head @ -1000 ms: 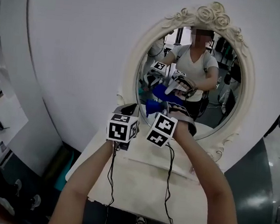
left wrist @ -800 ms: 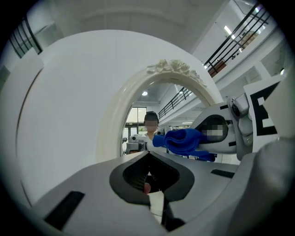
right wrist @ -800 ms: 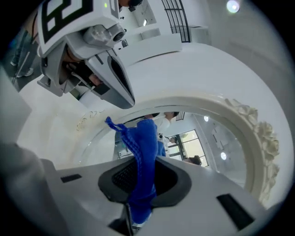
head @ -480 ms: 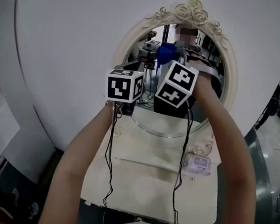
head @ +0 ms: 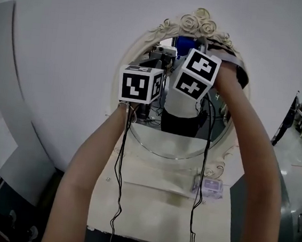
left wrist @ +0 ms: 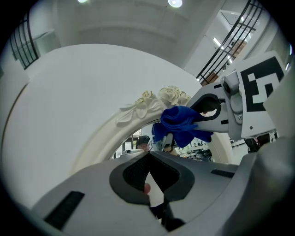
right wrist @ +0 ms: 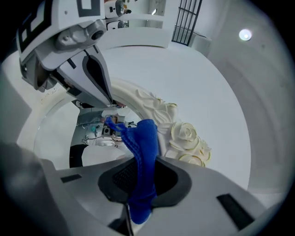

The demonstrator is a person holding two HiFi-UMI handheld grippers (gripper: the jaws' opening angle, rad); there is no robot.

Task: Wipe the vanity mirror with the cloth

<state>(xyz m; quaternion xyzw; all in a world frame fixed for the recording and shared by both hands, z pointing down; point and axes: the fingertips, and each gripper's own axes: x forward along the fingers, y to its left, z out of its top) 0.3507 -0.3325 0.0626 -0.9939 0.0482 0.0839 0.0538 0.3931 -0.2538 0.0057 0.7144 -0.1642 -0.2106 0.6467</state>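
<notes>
The vanity mirror [head: 154, 139] has an oval cream frame with carved roses [head: 198, 22] on top. My right gripper [head: 193, 52] is raised to the upper part of the glass and is shut on a blue cloth [head: 185, 43]. In the right gripper view the blue cloth [right wrist: 144, 152] hangs bunched between the jaws of the right gripper [right wrist: 138, 184], close to the roses [right wrist: 185, 134] and the glass [right wrist: 55, 133]. My left gripper [head: 141, 90] is held just left of it, level with the frame's left side. The left gripper [left wrist: 150, 184] is shut with nothing in it, and the cloth [left wrist: 180, 123] shows ahead.
A cream dressing table [head: 158, 210] stands below the mirror, with a small clear box [head: 211, 187] at its right. A white curved wall [head: 66, 55] backs the mirror. Cables hang from both grippers over the table. A grey floor [head: 295, 176] lies to the right.
Both grippers have risen from the mirror's lower part to its top. The blue cloth went up with the right gripper, from mid-glass to just under the roses.
</notes>
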